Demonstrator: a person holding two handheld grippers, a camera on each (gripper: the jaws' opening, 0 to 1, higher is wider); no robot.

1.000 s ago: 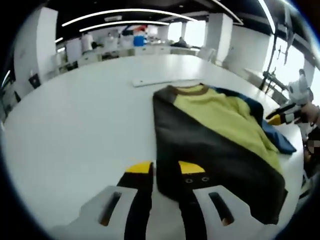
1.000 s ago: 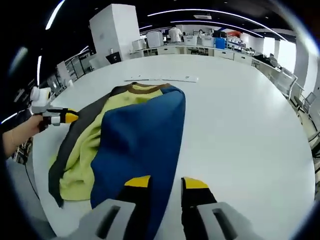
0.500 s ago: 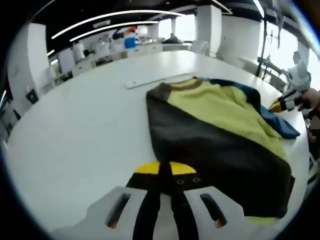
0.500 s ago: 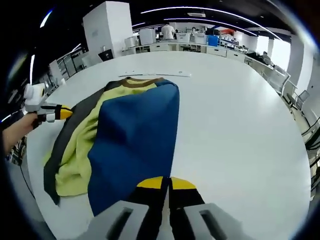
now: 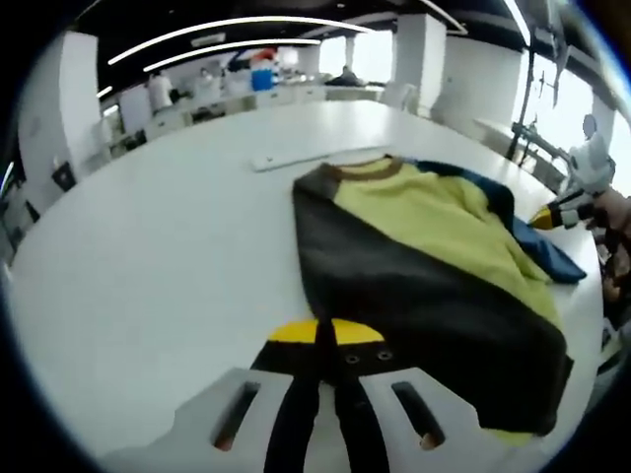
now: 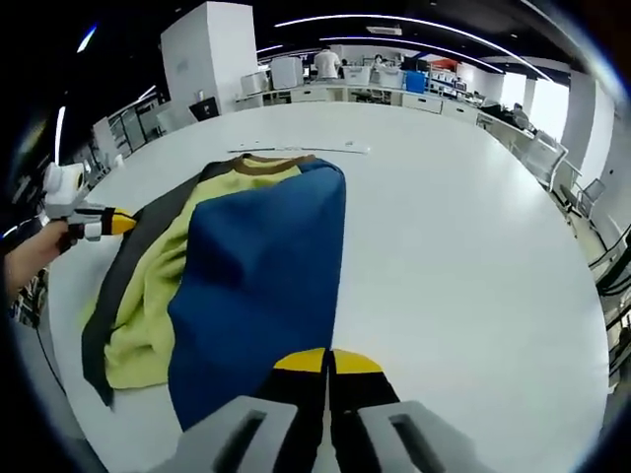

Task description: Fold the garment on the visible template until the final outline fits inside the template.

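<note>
Since a second ago both pairs of jaws have gone from apart to pressed together. In the left gripper view, the left gripper [image 5: 326, 333] now clamps the near hem of the garment [image 5: 414, 266] on its dark panel; bare white table [image 5: 148, 246] lies wide open to the left, a pale strip [image 5: 311, 156] just beyond the collar. In the right gripper view, the right gripper [image 6: 328, 362] pinches the blue panel's near edge, with open table to the right.
</note>
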